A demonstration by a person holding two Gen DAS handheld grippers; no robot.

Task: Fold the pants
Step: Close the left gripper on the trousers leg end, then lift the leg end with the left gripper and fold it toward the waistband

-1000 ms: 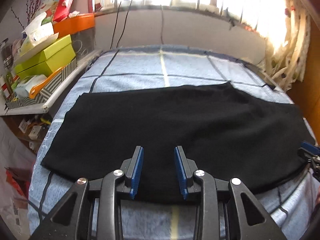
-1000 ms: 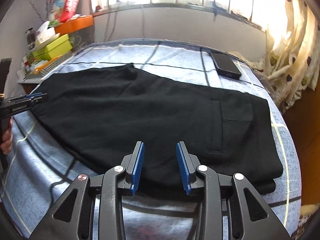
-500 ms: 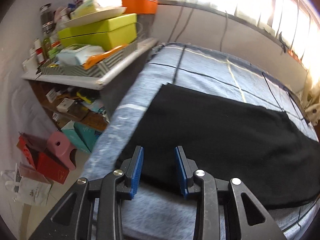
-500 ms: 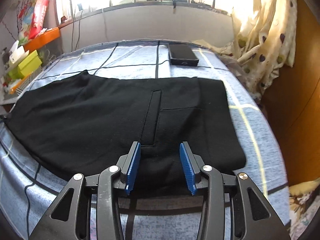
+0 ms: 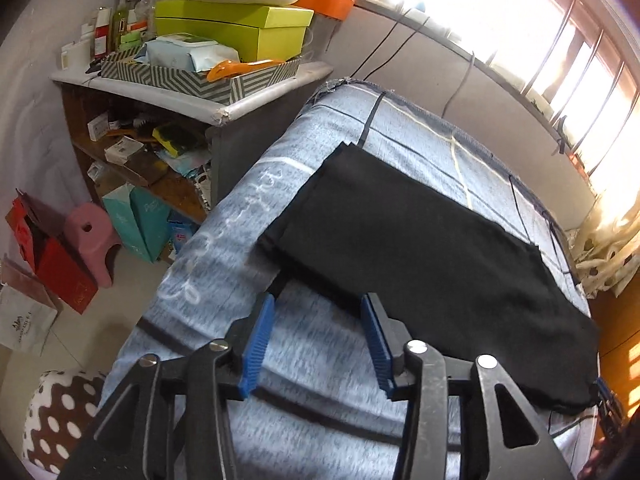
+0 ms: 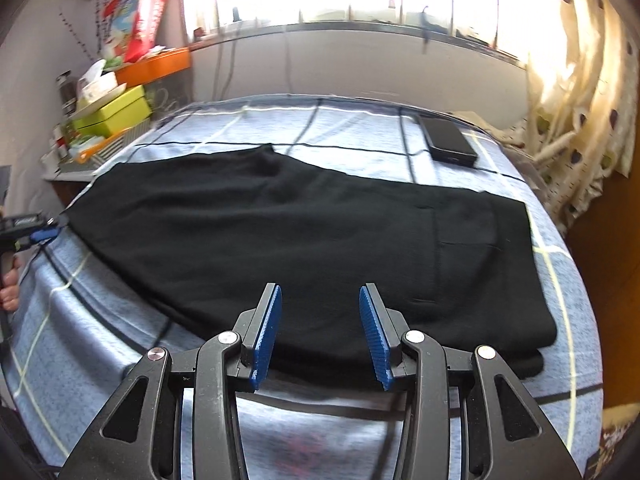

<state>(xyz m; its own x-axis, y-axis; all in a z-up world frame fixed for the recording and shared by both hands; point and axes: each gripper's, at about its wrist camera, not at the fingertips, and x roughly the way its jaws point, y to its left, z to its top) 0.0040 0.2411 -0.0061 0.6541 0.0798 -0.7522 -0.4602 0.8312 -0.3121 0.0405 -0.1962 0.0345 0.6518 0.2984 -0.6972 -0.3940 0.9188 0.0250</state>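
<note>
Right wrist: pants (image 6: 320, 232) beneath (parted) claw (image 6: 320, 332).

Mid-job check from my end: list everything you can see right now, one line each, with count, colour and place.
pants: one, black, flat across the bed
bed cover: one, blue with dark and pale lines, under the pants
phone: one, black, on the cover beyond the pants
curtain: one, cream with dots, at the window side
shelf unit: one, white top, beside the bed, cluttered
box: one, lime green, on the shelf top
stool: one, pink, on the floor
left gripper: one, black with blue pads, open, near the pants' end, nothing between
right gripper: one, black with blue pads, open, over the pants' near edge
hand: one, partly seen at the left edge
</note>
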